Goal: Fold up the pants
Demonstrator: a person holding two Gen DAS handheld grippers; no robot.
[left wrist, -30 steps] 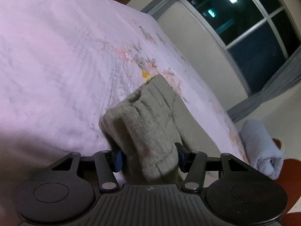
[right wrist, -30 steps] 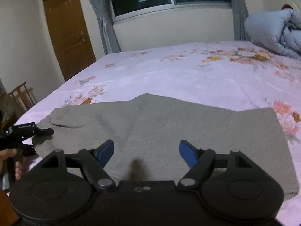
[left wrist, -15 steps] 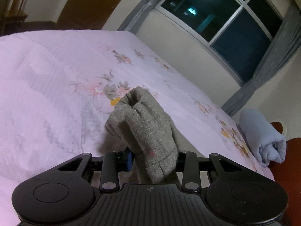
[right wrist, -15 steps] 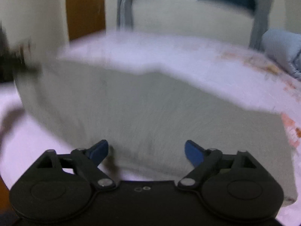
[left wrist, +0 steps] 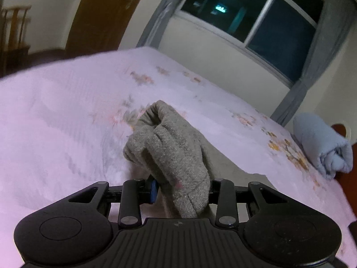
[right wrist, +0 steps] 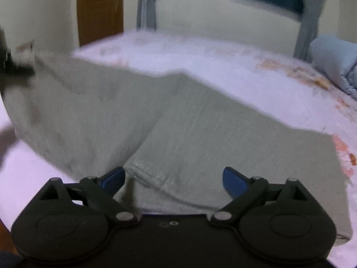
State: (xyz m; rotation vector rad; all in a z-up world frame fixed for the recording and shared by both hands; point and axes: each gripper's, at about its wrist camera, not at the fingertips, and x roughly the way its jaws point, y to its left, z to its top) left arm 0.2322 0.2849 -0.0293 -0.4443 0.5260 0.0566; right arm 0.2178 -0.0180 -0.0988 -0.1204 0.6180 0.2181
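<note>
Grey knit pants (right wrist: 212, 134) lie spread on the pink flowered bed sheet (right wrist: 223, 53). My left gripper (left wrist: 181, 188) is shut on a bunched end of the pants (left wrist: 169, 147) and holds it up off the bed. In the right wrist view that raised end (right wrist: 55, 100) hangs at the left, beside the blurred dark left gripper (right wrist: 15, 71). My right gripper (right wrist: 174, 178) stands wide open just above the near hem of the pants, with nothing pressed between its blue pads (right wrist: 232, 178).
A rolled light-blue blanket (left wrist: 321, 143) lies at the bed's far right, also in the right wrist view as the blanket (right wrist: 334, 60). A brown door (left wrist: 100, 15) and a wooden chair (left wrist: 15, 29) stand beyond the bed's left side. A dark window with grey curtains is behind.
My left gripper has closed on the bunched fabric and risen, lifting that end of the pants off the sheet. The right gripper's jaws have spread wider and it has shifted slightly.
</note>
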